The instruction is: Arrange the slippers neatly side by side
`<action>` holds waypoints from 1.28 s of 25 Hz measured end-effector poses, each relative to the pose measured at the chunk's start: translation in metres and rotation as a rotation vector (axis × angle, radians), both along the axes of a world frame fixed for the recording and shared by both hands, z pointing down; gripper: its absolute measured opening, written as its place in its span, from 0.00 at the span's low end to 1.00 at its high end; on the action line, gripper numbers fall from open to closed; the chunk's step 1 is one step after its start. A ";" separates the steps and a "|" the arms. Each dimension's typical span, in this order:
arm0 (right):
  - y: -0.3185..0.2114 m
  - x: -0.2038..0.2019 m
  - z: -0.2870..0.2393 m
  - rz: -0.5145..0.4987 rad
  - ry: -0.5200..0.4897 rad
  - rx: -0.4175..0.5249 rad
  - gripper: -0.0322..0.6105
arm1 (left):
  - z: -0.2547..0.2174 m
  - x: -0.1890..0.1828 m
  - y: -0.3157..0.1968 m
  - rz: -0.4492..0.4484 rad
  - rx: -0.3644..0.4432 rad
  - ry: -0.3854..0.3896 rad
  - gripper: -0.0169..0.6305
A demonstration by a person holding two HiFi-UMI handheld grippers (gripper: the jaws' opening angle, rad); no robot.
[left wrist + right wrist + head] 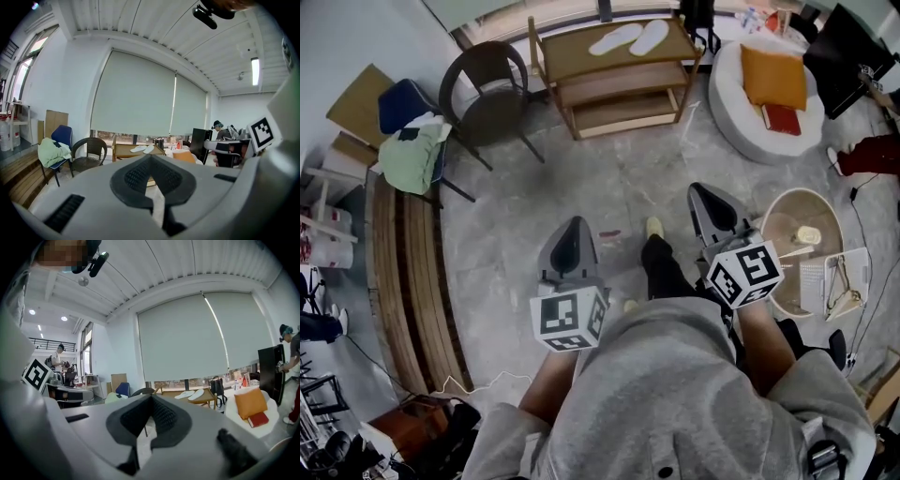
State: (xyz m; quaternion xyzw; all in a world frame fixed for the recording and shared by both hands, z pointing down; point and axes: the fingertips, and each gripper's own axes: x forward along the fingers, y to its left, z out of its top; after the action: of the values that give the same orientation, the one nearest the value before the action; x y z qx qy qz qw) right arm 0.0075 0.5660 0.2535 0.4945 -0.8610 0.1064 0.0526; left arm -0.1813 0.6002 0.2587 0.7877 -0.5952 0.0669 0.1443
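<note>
Far across the room, on the top board of a wooden shelf (572, 52), lie the two white slippers (630, 38). They lie side by side and very close, both turned the same way. If they touch, it is too small to tell. The two lower boards of the shelf look bare.

Down near the person (675, 394), the left hand-held gripper (573, 225) is held low over the gray floor (609, 178). Its two jaws are pressed together at the tip and nothing is between them. In the left gripper view, the left hand-held gripper (151, 157) points at the shelf, and the slippers (143, 149) show small just above its tip.

The right hand-held gripper (701, 190) is held low too, well apart from the left one. Its jaws also meet at the tip with nothing in them. In the right gripper view, the right hand-held gripper (151, 397) points into the room, and the slippers (193, 394) show to the right of its tip. Both hand-held grippers are well apart from the slippers.

A dark chair (487, 89) stands just left of the shelf. Further left is a blue chair (398, 103) with a green cloth (411, 157) on it. Right of the shelf is a white round seat (741, 117) with an orange pillow (773, 75) and a red book (781, 119) on it.
</note>
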 end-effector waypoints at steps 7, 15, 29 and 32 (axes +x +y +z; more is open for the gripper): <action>-0.055 0.009 0.017 -0.006 0.011 -0.040 0.09 | 0.013 0.010 -0.059 0.002 -0.034 -0.004 0.05; -0.125 0.020 0.023 -0.042 0.031 -0.053 0.09 | 0.013 0.024 -0.127 -0.027 -0.054 0.000 0.05; -0.247 0.065 0.024 -0.061 0.017 -0.065 0.09 | 0.010 0.069 -0.250 -0.047 -0.074 -0.033 0.05; -0.268 0.076 0.026 -0.070 0.009 -0.064 0.09 | 0.006 0.076 -0.273 -0.061 -0.063 -0.043 0.05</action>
State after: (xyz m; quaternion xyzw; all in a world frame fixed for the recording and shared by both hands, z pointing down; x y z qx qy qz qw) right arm 0.0839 0.2976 0.2793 0.4628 -0.8736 0.1297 0.0759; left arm -0.1051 0.3271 0.2650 0.7627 -0.6194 0.0980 0.1583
